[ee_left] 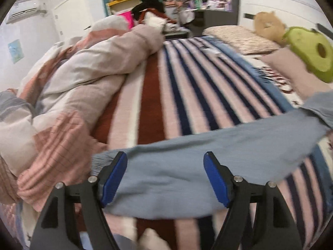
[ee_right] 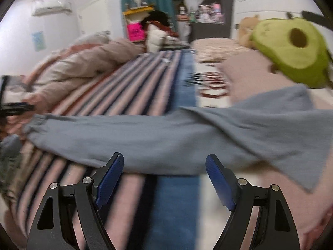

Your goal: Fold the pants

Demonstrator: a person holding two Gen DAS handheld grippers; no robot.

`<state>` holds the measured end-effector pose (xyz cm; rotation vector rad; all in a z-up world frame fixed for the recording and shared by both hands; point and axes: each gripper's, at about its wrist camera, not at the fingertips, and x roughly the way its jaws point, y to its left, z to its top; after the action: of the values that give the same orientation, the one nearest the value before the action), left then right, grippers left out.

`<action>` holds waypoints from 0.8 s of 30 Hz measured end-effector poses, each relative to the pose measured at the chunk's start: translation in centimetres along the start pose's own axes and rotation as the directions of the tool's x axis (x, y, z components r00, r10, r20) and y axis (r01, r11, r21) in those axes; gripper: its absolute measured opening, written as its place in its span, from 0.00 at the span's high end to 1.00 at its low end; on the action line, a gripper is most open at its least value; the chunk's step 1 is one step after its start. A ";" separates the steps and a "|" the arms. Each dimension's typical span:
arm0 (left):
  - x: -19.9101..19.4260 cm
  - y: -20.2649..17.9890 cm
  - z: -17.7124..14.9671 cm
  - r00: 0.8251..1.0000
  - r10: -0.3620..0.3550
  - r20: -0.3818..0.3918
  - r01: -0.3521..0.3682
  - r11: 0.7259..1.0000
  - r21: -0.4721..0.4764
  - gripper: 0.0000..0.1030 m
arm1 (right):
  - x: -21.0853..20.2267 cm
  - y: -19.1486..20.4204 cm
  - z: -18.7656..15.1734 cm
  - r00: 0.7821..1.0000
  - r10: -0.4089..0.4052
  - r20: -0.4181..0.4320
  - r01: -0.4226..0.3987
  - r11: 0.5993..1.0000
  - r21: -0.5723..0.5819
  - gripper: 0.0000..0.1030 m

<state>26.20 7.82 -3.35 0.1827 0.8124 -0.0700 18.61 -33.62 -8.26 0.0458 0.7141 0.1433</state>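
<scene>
Nearest in the left wrist view, the left gripper is seen with its jaws spread and nothing pinched; the pants lie below and just beyond the pads, and contact cannot be confirmed. In the right wrist view, the right gripper is likewise found with jaws spread wide and empty, the near edge of the pants lying just past the fingertips. The grey-blue garment is laid as one long band across the striped blanket on the bed, cuff end to the left and the wider waist portion to the right. The step in hand is judged to be a regrasp between folds; the next move is expected to require both jaws to be lowered onto an edge and closed. Farther off, a bundled duvet is noted on the left and an avocado plush on the right.
</scene>
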 end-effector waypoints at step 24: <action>-0.6 -10.1 -3.8 0.986 -0.169 0.007 0.167 0.979 0.118 0.30 | -0.6 -7.8 -1.8 0.891 -0.455 0.015 0.444 0.861 -0.250 0.32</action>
<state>21.76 -1.41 -6.83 0.2237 0.8060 -0.2784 17.92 -41.41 -9.93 -0.3657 0.7292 -0.2185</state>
